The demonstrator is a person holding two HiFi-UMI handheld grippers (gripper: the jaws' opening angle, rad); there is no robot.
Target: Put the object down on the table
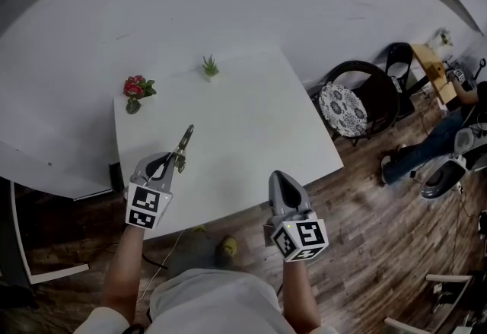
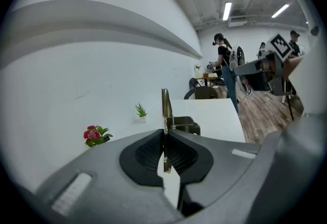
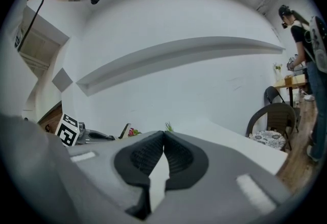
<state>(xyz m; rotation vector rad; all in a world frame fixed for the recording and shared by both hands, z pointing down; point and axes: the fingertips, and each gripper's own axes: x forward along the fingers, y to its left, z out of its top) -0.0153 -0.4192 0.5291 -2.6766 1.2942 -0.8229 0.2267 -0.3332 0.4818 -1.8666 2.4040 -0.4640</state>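
A slim brass-coloured metal tool (image 1: 185,141) sticks out ahead of my left gripper (image 1: 176,162), which is shut on its near end. It hangs just above the left part of the white table (image 1: 251,123). In the left gripper view the tool (image 2: 166,105) rises upright from between the closed pads, with a dark blocky part beside it. My right gripper (image 1: 279,177) is over the table's front edge, its jaws shut with nothing between them. The right gripper view shows its pads (image 3: 176,154) pressed together, and the left gripper (image 3: 94,137) with the tool (image 3: 124,130) off to the left.
A red flower (image 1: 135,87) and a small green plant (image 1: 210,66) stand at the table's far edge against the white wall. A dark chair with a patterned cushion (image 1: 344,108) is right of the table. A person's legs (image 1: 422,148) show at the far right on the wood floor.
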